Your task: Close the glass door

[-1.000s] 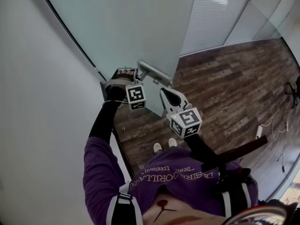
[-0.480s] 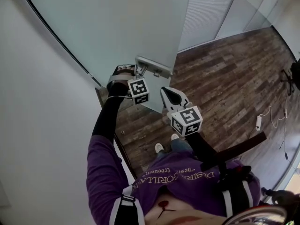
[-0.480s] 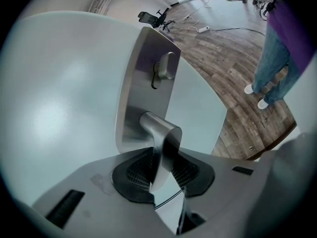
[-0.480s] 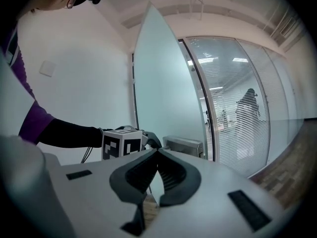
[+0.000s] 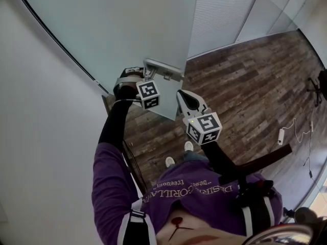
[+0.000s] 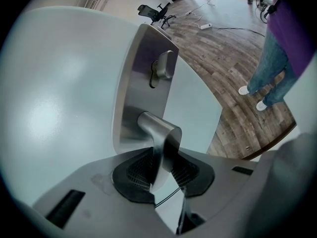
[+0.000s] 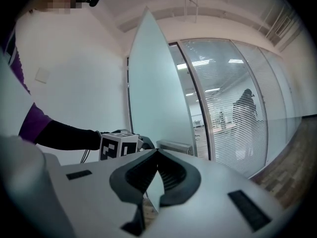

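The frosted glass door (image 5: 127, 29) stands ajar, its edge close to the dark door frame by the white wall. My left gripper (image 5: 144, 77) is shut on the door's metal lever handle (image 5: 161, 68). In the left gripper view the handle (image 6: 156, 128) runs down from its steel plate (image 6: 136, 83) between the two black pads, and the jaws have just been closing on it. My right gripper (image 5: 185, 97) hovers just right of the handle, apart from it. Its pads meet at the tips with nothing between them, and the door's edge (image 7: 148, 83) is ahead of it.
A white wall (image 5: 41, 137) runs along the left. Dark wood floor (image 5: 245, 86) spreads to the right, with a glass partition with blinds (image 5: 219, 14) behind. A power strip and cable (image 5: 281, 137) lie on the floor. An office chair (image 6: 153, 11) stands far off.
The door's handle side has shifted left and up in the head view, towards the wall, with my left gripper on the handle. My right gripper has followed the same way.
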The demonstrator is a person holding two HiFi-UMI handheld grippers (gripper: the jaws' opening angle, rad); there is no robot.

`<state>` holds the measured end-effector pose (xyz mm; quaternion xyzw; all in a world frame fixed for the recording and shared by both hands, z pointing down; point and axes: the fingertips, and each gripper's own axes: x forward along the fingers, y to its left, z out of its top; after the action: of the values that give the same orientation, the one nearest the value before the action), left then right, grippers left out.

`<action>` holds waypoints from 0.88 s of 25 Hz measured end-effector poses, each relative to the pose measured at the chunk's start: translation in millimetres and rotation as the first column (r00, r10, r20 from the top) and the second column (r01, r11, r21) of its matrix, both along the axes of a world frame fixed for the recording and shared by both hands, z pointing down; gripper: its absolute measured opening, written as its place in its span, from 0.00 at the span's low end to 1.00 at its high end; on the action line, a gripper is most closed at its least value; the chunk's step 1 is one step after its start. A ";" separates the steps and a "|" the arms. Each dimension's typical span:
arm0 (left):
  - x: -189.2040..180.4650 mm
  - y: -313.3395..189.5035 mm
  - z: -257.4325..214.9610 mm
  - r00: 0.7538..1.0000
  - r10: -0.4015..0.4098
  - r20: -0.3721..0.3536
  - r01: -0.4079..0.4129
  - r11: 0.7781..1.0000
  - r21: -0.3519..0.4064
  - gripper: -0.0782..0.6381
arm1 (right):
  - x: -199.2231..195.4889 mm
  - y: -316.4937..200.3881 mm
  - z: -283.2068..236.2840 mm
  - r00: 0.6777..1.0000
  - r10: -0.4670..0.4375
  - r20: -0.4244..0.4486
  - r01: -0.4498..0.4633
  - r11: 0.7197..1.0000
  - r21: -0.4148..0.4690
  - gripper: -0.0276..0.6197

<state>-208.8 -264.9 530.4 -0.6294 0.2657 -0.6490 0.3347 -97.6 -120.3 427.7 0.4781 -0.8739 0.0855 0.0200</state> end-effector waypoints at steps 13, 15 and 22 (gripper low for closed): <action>15.2 -33.6 7.4 0.997 -0.065 0.036 0.065 0.998 -0.015 0.21 | 34.0 -36.4 9.7 0.999 -0.044 0.014 0.044 0.999 -0.013 0.03; 17.0 -39.5 6.7 0.996 -0.080 0.043 0.081 0.996 -0.022 0.21 | 38.9 -42.5 9.6 0.998 -0.053 0.015 0.054 0.998 -0.017 0.03; 27.8 -64.4 5.3 0.992 -0.123 0.039 0.123 0.992 -0.013 0.21 | 61.1 -70.9 11.0 0.997 -0.078 0.017 0.078 0.997 -0.019 0.03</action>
<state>-181.0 -329.2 535.7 -0.6018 0.2926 -0.6823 0.2943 -36.5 -191.2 438.8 0.4428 -0.8911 0.0972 0.0212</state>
